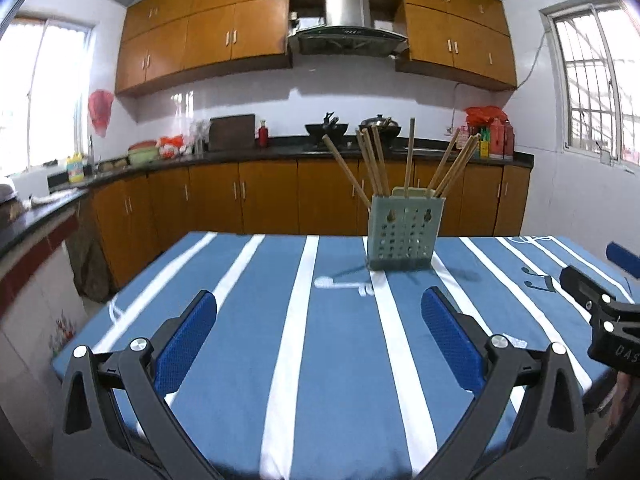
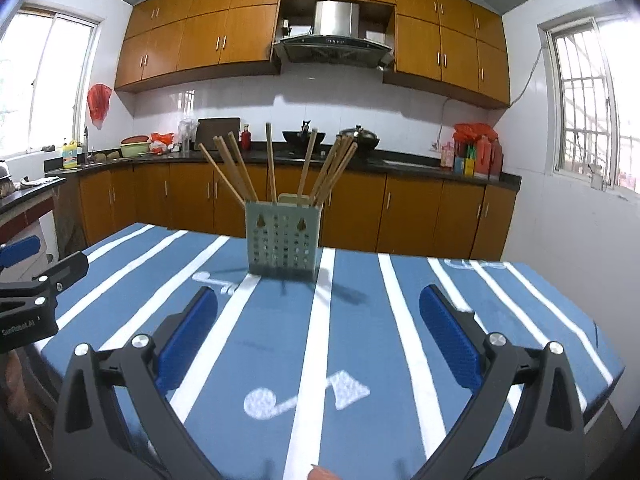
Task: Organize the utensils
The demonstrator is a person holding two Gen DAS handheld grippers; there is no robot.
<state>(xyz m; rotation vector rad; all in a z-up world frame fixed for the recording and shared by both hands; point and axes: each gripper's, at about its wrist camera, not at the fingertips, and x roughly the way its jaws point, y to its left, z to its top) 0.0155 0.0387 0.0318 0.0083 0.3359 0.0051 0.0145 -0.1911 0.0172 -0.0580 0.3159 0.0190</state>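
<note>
A pale green perforated utensil holder (image 1: 404,234) stands on the blue striped tablecloth (image 1: 248,340) with several wooden chopsticks (image 1: 374,162) fanned out of its top. It also shows in the right wrist view (image 2: 283,238), with the chopsticks (image 2: 240,172) in it. My left gripper (image 1: 320,304) is open and empty, above the cloth in front of the holder. My right gripper (image 2: 318,304) is open and empty, also in front of the holder. Each gripper shows at the edge of the other's view.
The table's left edge (image 1: 96,320) drops to the floor beside low wooden cabinets (image 1: 240,196). A black counter (image 1: 280,150) with pots, bottles and a board runs behind the table. The right gripper body (image 1: 600,312) sits at the table's right.
</note>
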